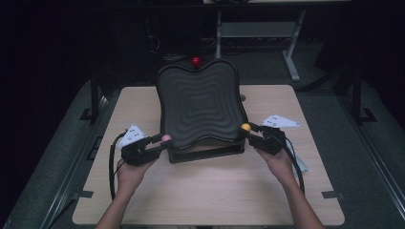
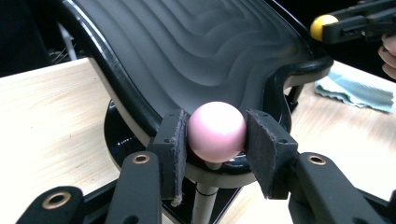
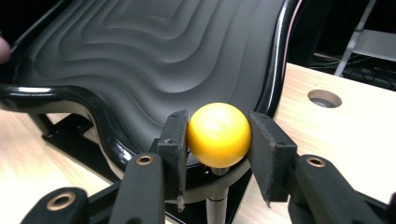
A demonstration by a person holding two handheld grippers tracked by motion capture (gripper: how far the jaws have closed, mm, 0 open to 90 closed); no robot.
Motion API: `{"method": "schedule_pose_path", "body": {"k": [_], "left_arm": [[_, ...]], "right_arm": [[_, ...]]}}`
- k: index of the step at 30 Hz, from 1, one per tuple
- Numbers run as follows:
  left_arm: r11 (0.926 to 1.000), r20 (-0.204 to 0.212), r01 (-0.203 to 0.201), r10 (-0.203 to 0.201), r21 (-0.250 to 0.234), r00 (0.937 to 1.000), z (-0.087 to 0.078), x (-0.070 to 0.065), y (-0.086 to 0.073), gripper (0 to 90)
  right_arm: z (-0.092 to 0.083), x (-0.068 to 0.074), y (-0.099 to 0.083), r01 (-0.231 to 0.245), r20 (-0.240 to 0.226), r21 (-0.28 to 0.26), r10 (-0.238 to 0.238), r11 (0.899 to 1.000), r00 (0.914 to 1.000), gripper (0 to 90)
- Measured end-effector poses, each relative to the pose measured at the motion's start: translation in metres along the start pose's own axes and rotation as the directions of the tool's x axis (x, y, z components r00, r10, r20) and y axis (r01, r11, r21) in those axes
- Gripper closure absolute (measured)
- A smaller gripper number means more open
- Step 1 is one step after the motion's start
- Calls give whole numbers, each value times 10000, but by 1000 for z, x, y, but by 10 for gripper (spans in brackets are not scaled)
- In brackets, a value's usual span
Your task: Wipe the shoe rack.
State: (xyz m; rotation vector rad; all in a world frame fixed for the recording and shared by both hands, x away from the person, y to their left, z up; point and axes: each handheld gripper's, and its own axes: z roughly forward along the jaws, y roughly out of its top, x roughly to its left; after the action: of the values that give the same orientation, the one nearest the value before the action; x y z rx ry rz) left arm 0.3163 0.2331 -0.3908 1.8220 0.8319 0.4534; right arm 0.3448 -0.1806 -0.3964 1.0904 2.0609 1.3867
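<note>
A glossy black tray with a rippled, stepped inner face and wavy rim stands tilted on a black base in the middle of the light wooden surface, its far edge raised and its near edge low. At the near left corner of the tray, the left gripper has its fingers clamped on a pale pink ball knob that sits on a short post just under the tray's rim. At the near right corner, the right gripper has its fingers clamped on a yellow ball knob, also on a short post. A person's left hand and right hand hold the grippers, forearms coming in from the near edge. A red ball knob shows at the middle of the tray's raised far edge. A pale blue-green cloth lies on the surface just beside the tray's right side, and a round hole is cut in the surface beyond the tray.
</note>
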Motion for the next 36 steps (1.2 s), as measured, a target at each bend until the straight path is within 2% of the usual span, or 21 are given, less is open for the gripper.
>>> {"method": "schedule_pose_path", "body": {"k": [6, 21, 30, 36], "left_arm": [[9999, -209, 10, -8, 135, 9998, 6, 5, 4, 593], [9992, -465, 398, -398, -6, 9981, 18, 15, 6, 596], [9995, -448, 302, -302, 4, 9985, 13, 14, 7, 561], [9998, -379, 169, -166, 60, 9991, 10, 11, 8, 515]], "right_arm": [[-2, 1, -1, -21, -67, 7, 21, 10000, 10000, 597], [-5, 1, -2, -58, -190, 15, 59, 10000, 9998, 596], [-6, -2, -4, -144, -444, -77, 140, 9999, 9989, 579], [-11, -6, -8, -121, -509, -15, 120, 9999, 9986, 520]]}}
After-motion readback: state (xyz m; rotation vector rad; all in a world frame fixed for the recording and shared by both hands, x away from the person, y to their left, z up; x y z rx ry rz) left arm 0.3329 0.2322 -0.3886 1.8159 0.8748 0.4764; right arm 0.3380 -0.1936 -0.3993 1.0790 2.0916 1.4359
